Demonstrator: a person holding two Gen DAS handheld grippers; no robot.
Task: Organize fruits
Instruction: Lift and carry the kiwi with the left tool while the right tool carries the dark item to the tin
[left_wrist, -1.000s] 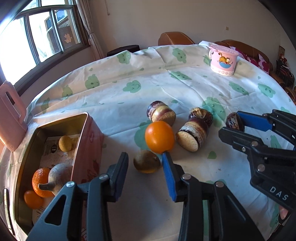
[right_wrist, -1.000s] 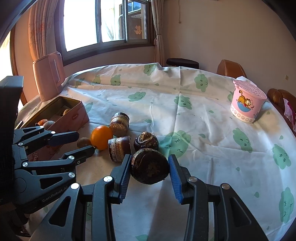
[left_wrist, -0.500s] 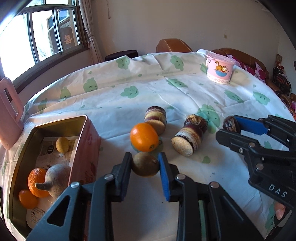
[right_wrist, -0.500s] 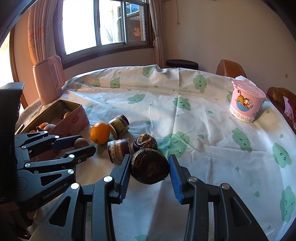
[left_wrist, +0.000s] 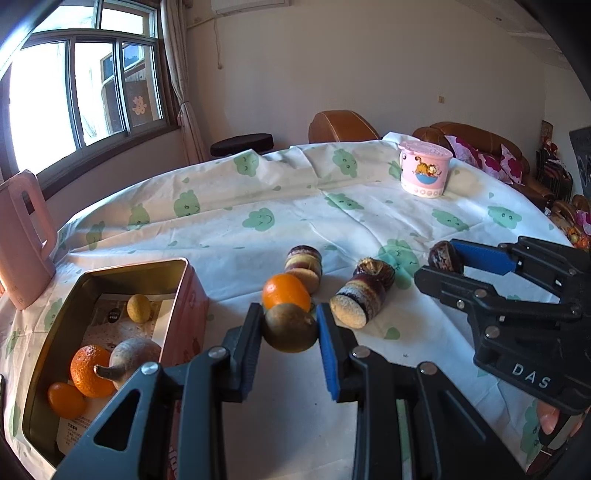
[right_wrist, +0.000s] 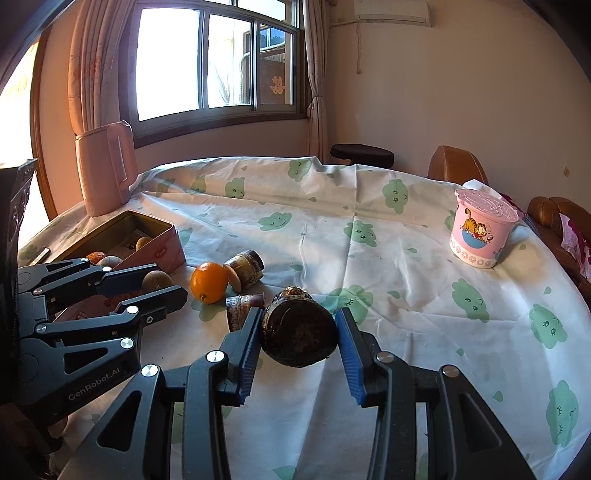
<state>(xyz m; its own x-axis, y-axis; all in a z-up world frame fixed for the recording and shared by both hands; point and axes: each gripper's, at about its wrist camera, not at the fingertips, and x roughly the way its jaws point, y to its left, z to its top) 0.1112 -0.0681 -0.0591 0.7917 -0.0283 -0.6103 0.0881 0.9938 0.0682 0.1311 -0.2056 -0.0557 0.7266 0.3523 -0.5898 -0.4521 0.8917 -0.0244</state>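
My left gripper (left_wrist: 289, 325) is shut on a round brown-green fruit (left_wrist: 290, 332), just in front of an orange (left_wrist: 286, 290) on the tablecloth. Two cut purple-skinned stalk pieces (left_wrist: 304, 264) (left_wrist: 364, 297) lie behind the orange. To the left, an open pink tin (left_wrist: 192, 295) holds two oranges, a pale pear-shaped fruit (left_wrist: 135, 354) and a small yellow fruit (left_wrist: 139, 307). My right gripper (right_wrist: 300, 328) is shut on a dark brown round piece (right_wrist: 299, 332). In the right wrist view the left gripper (right_wrist: 159, 286) shows at the left with its fruit, beside the orange (right_wrist: 208, 282).
A pink cartoon cup (left_wrist: 424, 171) stands far right on the round table. Beyond the tin, at the left edge, is a pink jug (left_wrist: 22, 240). Brown chairs (left_wrist: 341, 127) and a sofa (left_wrist: 476, 144) ring the table's far side.
The left gripper's jaws closed from either side onto the brown-green fruit and now hold it, tipped a little upward. The right gripper kept still with its dark piece.
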